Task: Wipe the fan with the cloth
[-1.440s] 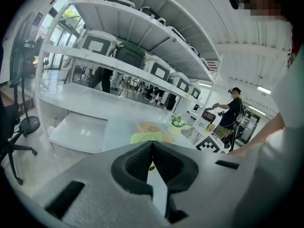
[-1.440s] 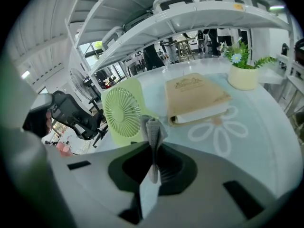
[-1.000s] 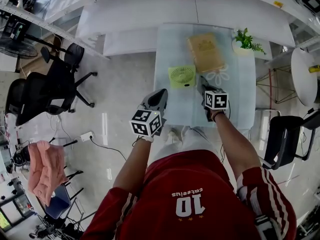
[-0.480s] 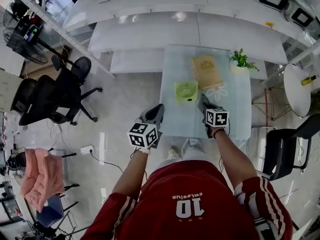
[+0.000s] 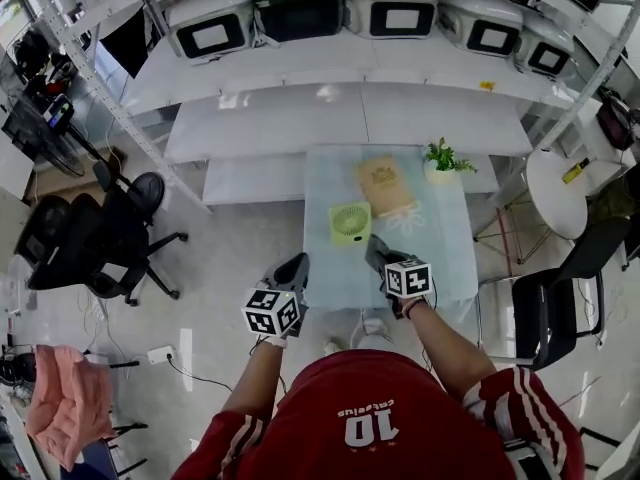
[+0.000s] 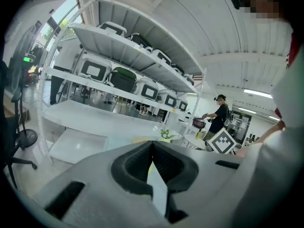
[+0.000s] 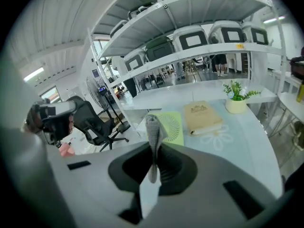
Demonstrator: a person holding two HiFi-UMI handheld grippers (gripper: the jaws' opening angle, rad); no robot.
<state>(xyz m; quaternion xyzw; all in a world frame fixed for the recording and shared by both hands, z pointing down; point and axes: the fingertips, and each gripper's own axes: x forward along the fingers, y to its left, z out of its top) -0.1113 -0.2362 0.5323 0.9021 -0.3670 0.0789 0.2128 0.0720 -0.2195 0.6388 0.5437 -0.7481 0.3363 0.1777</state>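
A small green fan (image 5: pixel 350 223) lies flat on the pale glass table (image 5: pixel 440 258), near its left side. In the right gripper view the fan (image 7: pixel 172 126) sits just beyond the jaws. My right gripper (image 7: pixel 153 145) is shut on a thin grey cloth (image 7: pixel 153 129) that sticks up between the jaws. From the head view that right gripper (image 5: pixel 377 252) hovers over the table's near edge, just right of the fan. My left gripper (image 5: pixel 292 272) hangs off the table's left front corner, over the floor. In its own view the left gripper (image 6: pixel 152 143) is shut with nothing in it.
A tan book (image 5: pixel 385 185) and a potted plant (image 5: pixel 440 158) stand behind the fan. White benches (image 5: pixel 300 118) and a rack of cases (image 5: pixel 300 3) lie beyond. Office chairs (image 5: pixel 95 243) are at left, a black chair (image 5: pixel 545 313) at right.
The head view has pulled back and tilted up, so the rack of cases now shows. Both grippers stay by the table's near edge. The fan has not moved.
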